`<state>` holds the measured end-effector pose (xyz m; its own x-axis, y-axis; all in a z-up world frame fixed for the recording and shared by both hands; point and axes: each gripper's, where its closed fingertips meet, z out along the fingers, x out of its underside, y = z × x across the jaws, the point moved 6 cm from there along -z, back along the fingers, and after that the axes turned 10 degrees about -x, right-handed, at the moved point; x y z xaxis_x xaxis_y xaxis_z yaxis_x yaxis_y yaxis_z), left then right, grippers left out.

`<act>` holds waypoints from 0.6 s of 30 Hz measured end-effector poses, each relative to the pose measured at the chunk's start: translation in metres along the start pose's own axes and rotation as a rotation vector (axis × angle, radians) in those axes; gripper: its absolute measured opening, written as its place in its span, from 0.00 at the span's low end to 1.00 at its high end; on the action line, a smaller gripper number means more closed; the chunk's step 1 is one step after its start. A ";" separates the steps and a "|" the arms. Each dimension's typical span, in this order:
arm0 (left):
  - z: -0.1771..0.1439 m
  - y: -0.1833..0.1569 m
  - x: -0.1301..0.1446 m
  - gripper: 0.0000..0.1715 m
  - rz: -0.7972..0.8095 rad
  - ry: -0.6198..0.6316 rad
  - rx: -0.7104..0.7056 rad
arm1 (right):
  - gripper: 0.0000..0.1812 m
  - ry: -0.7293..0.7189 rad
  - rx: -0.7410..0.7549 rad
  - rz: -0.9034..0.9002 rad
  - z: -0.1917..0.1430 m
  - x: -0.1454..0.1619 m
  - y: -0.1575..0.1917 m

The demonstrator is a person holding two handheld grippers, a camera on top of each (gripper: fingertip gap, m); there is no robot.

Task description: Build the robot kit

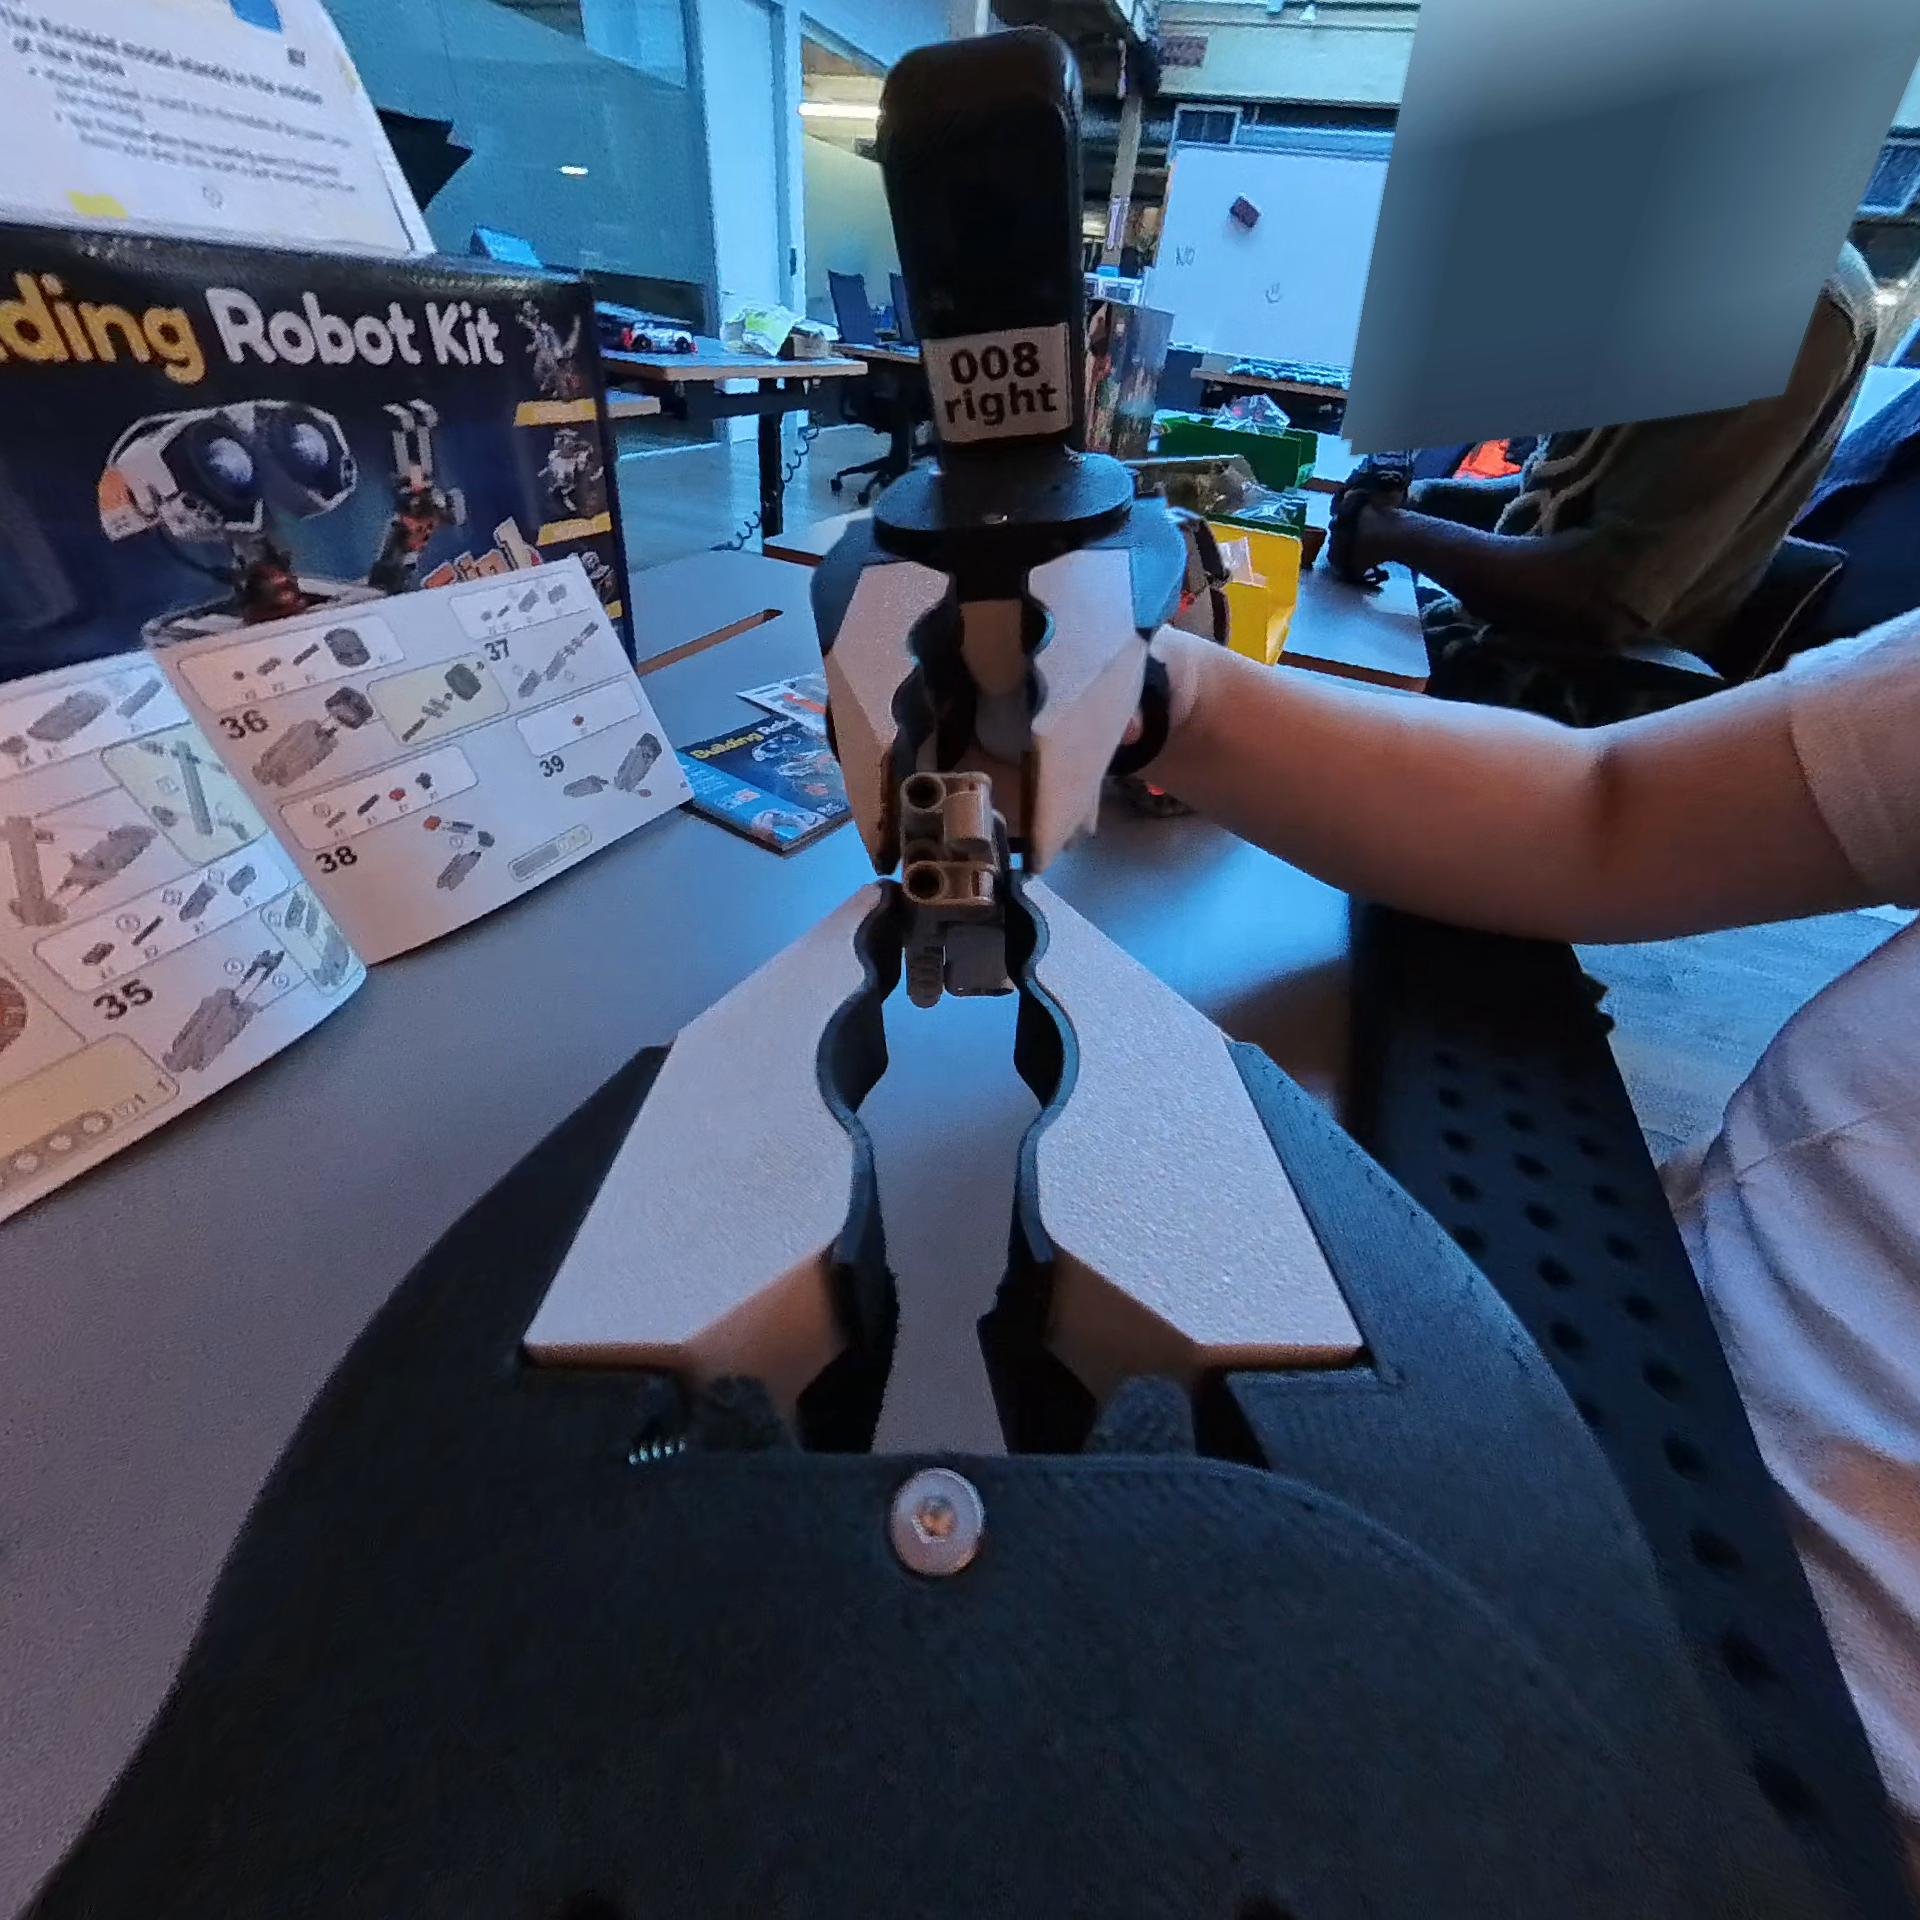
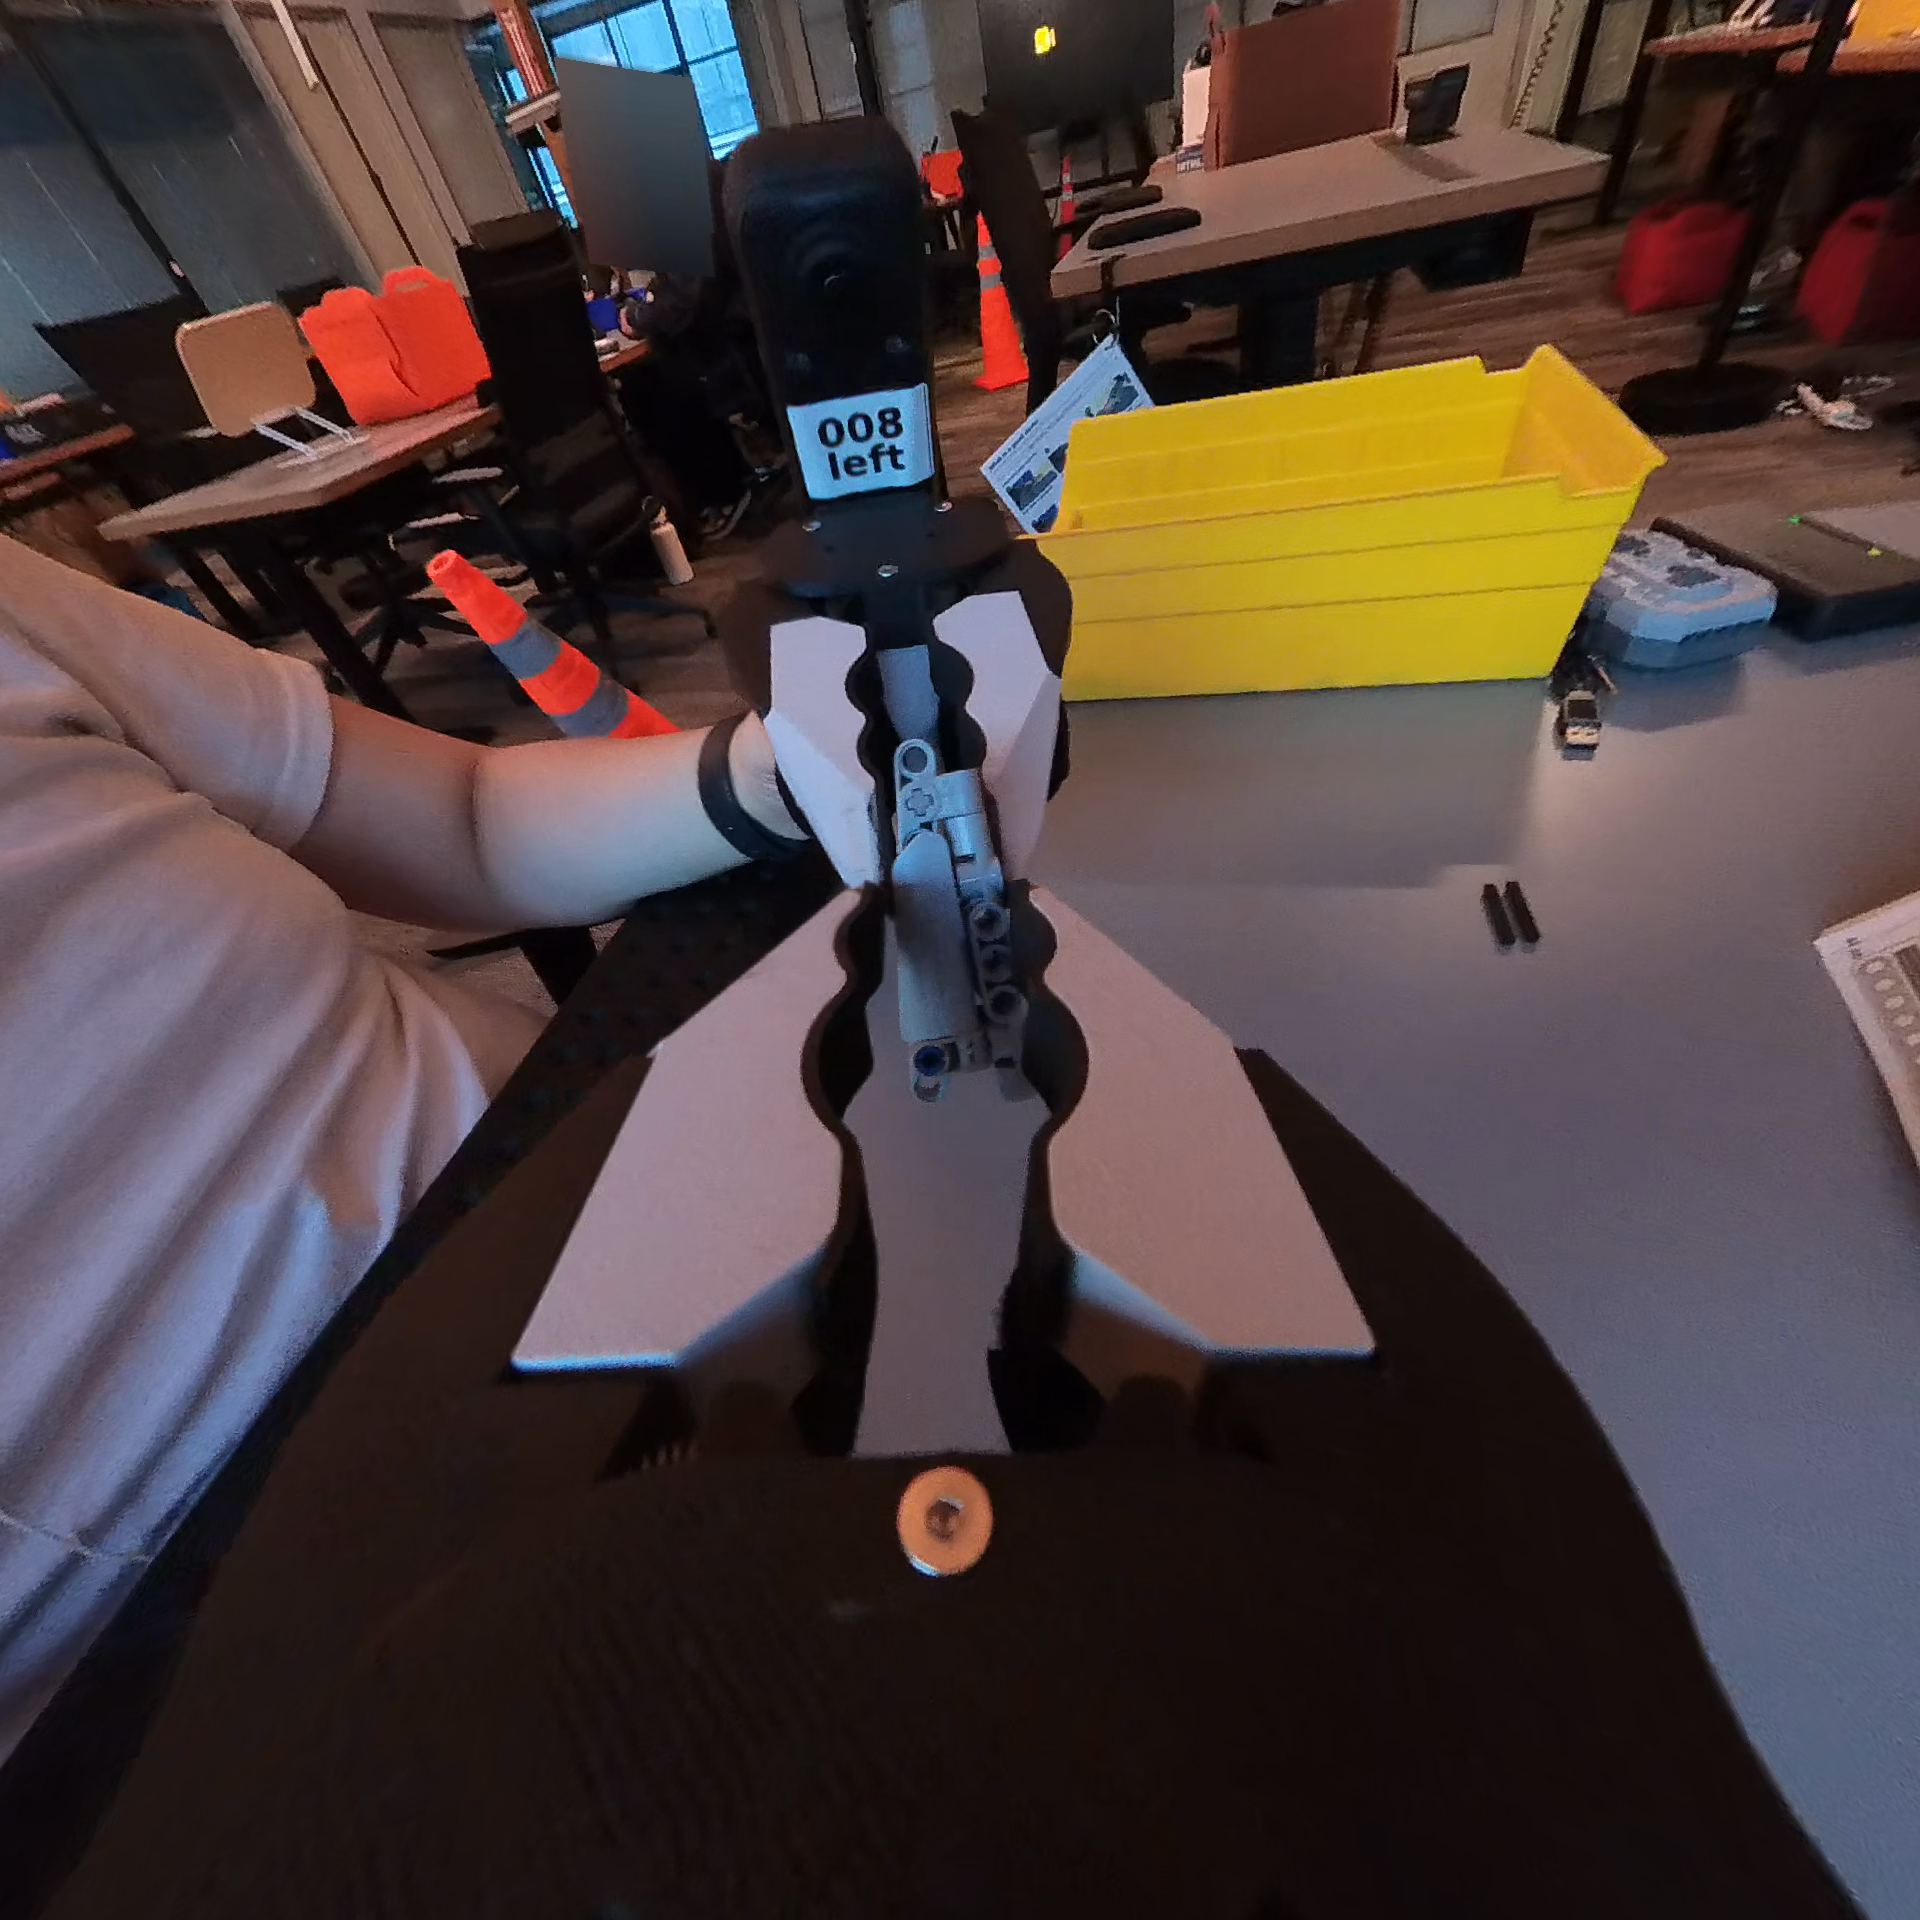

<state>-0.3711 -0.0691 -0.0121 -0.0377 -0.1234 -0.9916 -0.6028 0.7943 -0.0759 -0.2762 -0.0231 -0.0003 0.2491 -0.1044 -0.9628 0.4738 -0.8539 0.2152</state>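
Note:
A small grey brick assembly (image 1: pixel 956 945) of beams and pin connectors is held in the air over the grey table (image 1: pixel 260 1299), between the two grippers. My left gripper (image 1: pixel 951 899) is shut on its near end. The right gripper (image 1: pixel 961 831) faces it tip to tip and grips the far end. In the right wrist view, my right gripper (image 2: pixel 951 899) is shut on the same assembly (image 2: pixel 951 997), and the left gripper (image 2: pixel 935 831) holds the opposite end. A person's hand and forearm (image 1: pixel 1455 790) hold the right gripper's handle.
A dark kit box (image 1: pixel 312 416) stands at the left with an open instruction booklet (image 1: pixel 312 790) leaning on it and a small leaflet (image 1: pixel 769 779) beyond. A yellow bin (image 2: pixel 1330 551), a grey battery box (image 2: pixel 1673 603) and two black pins (image 2: pixel 1509 914) lie on the table. My two grippers' fingertips are within a few centimetres of each other.

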 end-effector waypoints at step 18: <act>-0.004 -0.021 -0.005 0.10 0.158 -0.009 0.026 | 0.10 0.124 0.013 -0.224 0.003 -0.006 0.023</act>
<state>-0.3613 -0.0879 -0.0054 -0.1234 0.0093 -0.9923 -0.5691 0.8185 0.0784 -0.2690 -0.0436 0.0101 0.2409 0.1508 -0.9588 0.5177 -0.8555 -0.0044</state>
